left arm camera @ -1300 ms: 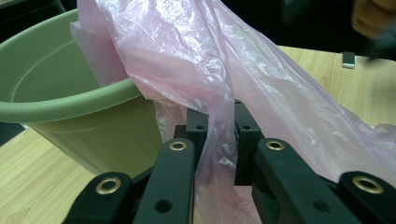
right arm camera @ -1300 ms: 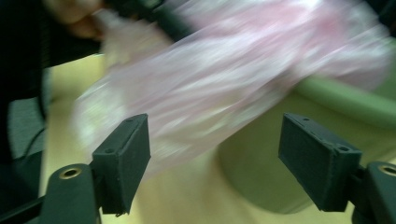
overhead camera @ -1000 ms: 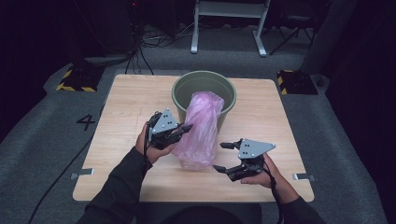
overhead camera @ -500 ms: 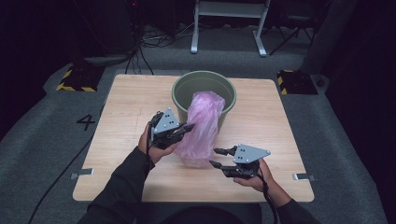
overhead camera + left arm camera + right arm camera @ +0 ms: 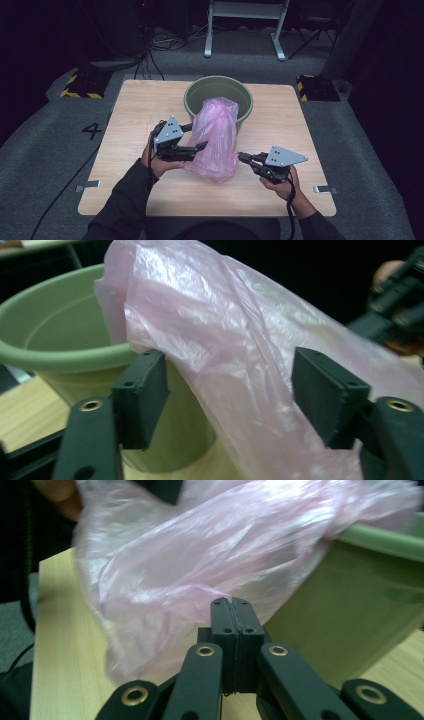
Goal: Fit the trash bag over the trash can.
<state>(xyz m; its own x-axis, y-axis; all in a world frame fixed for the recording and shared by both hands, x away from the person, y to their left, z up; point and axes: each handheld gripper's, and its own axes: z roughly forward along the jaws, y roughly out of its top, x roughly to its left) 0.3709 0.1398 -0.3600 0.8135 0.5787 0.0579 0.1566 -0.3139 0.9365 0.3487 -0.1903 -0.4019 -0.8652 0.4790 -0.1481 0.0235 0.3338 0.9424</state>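
My left claw [image 5: 200,146] has just opened, jaws astride the thin pink plastic bag [image 5: 215,140] without pressing. My right claw [image 5: 232,615] has just closed; whether it pinches film I cannot tell. I should regrip the bag's near edge before spreading it over the round green plastic bucket [image 5: 218,90].

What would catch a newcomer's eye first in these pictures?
The crumpled pink plastic bag stands out at mid-table, its top draped over the near rim of the green bucket behind it. The left gripper, whose jaws have just been opening, stands spread around the bag's left side without pressing it. The right gripper has just closed; its jaws meet pad to pad by the bag's lower right, and whether any film is pinched cannot be told.
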